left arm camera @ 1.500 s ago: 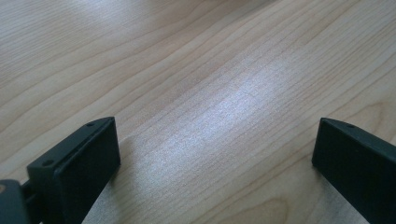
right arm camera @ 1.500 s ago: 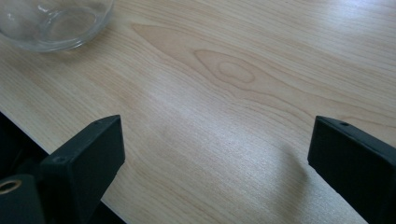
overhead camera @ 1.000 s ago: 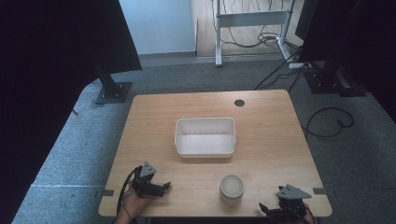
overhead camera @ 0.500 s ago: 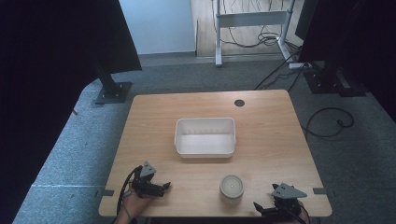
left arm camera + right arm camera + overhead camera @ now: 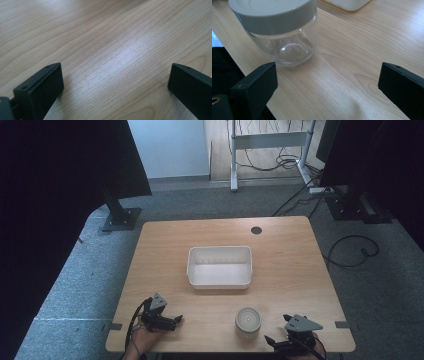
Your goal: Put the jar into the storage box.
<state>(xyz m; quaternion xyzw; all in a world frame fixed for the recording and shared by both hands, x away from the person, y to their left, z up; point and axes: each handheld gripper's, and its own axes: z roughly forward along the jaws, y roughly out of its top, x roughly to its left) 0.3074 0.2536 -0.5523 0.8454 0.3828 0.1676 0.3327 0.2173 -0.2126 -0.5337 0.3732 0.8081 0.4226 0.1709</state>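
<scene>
Two tongs sit at the surface's (image 5: 165,245) near edge. The left tongs (image 5: 172,321), by the near-left corner, gape wide over bare wood. The jar (image 5: 248,320) stands upright between them, lid on. The right tongs (image 5: 274,342), by the near-right corner, are spread apart just beside it, grasping nothing.

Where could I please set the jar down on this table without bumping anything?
Bare wood lies between the white bin and the left claw, and along the table's far edge beyond the bin. The near edge is tighter: the jar stands beside the right claw.
</scene>
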